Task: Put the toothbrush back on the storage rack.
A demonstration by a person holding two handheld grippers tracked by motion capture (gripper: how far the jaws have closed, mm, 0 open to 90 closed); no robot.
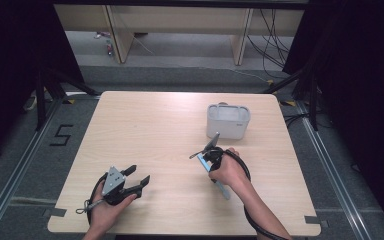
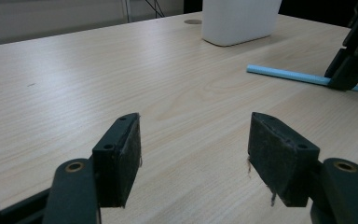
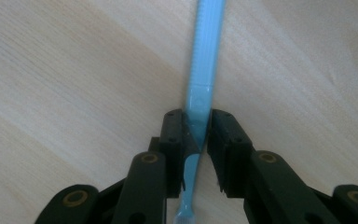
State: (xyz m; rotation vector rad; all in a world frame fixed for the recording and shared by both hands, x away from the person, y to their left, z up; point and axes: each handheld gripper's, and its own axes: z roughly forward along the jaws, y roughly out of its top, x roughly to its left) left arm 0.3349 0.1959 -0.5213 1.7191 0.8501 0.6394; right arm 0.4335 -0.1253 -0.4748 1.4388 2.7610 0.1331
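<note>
A white tub [image 1: 228,121] stands on the far right part of the light wood worktop [image 1: 145,125], w/ bare wood all around it. Just near of the tub lies a thin blue toothbrush [image 1: 222,186], flat on the worktop, handle running toward the near edge. The right gripper [image 1: 206,148] sits over the far end of the toothbrush, between the tub & the person's right hand [image 1: 228,171]. Its fingers [image 3: 173,140] are closed tight on the toothbrush [image 3: 203,70], one on each side of the neck, w/ the long ridged handle running away from them. The right hand is bent at the wrist, and a black cable loops round it. The left gripper [image 1: 139,177] is at the near left, well apart from the toothbrush, held low over the worktop by the left hand [image 1: 107,211], pointing right & a bit far. Its fingers [image 2: 121,158] are spread wide w/ nothing between them. From there the toothbrush [image 2: 284,74] & tub [image 2: 240,21] show far ahead, w/ nothing in the way.
</note>
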